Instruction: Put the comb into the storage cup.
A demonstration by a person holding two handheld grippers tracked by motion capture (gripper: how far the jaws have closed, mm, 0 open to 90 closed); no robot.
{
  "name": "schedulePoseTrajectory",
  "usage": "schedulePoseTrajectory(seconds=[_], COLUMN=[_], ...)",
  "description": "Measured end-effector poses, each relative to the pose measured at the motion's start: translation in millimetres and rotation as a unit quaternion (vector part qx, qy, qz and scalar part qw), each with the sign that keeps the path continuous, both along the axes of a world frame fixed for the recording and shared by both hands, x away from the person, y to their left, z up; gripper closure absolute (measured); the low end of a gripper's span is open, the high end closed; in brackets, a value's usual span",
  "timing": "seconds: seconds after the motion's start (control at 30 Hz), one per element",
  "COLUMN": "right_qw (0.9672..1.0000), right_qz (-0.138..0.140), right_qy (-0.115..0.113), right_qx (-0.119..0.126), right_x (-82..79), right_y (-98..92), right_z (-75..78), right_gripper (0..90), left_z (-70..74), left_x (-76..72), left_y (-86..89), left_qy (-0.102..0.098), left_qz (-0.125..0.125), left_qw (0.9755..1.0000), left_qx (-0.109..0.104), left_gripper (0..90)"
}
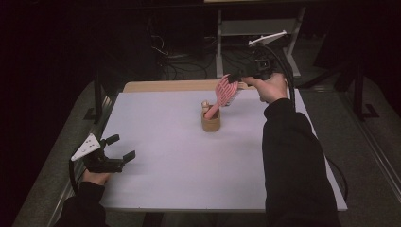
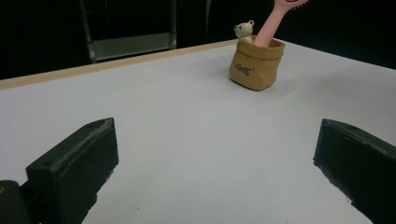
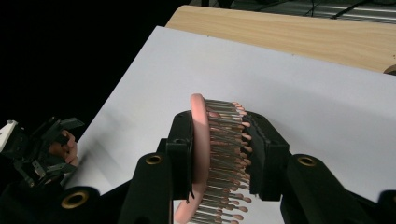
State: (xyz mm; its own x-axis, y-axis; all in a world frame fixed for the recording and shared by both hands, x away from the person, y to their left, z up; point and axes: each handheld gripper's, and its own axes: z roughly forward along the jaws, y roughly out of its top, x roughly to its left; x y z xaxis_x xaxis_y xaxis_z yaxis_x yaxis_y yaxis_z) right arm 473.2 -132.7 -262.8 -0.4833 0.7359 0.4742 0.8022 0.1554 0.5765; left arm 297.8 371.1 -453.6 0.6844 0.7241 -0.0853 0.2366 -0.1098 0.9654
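The right tongs clench the brush head — its handle in the pouch on the bench — while the left tongs rest released.

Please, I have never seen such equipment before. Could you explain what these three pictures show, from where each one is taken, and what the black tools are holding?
There is no robot here. A person sits at a white table and holds a hand tool with two black jaws in each hand.

The high view looks down from above the person. The other two pictures come from small cameras that ride on the tools and look along their jaws.

On the table stands a small tan pouch with a little teddy bear figure inside.

The right gripper is closed on the head of a pink hairbrush, one jaw on its back and one on the bristles. The brush handle points down into the pouch.

The left gripper rests near the table's left edge, with its jaws open and nothing between them.
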Motion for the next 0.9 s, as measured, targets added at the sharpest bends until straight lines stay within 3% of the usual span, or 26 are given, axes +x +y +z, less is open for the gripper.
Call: schedulePoseTrajectory(seconds=[0.27, 0.9], right_qw=[1.0000, 0.9998], right_qz=[-0.003, -0.005], right_qy=[0.007, 0.018], right_qx=[0.006, 0.007], right_x=[2.4, 8.0], right_y=[-1.6, 1.8], right_z=[-8.9, -20.6], right_gripper=[63.9, 63.8], left_z=[1.2, -0.9], left_x=[0.3, 1.5], left_y=[1.2, 1.0], left_qy=[0.001, 0.007], left_qz=[-0.001, -0.002], left_qw=[0.9996, 0.9995], left_qx=[-0.027, -0.029], left_gripper=[0.0, 0.0])
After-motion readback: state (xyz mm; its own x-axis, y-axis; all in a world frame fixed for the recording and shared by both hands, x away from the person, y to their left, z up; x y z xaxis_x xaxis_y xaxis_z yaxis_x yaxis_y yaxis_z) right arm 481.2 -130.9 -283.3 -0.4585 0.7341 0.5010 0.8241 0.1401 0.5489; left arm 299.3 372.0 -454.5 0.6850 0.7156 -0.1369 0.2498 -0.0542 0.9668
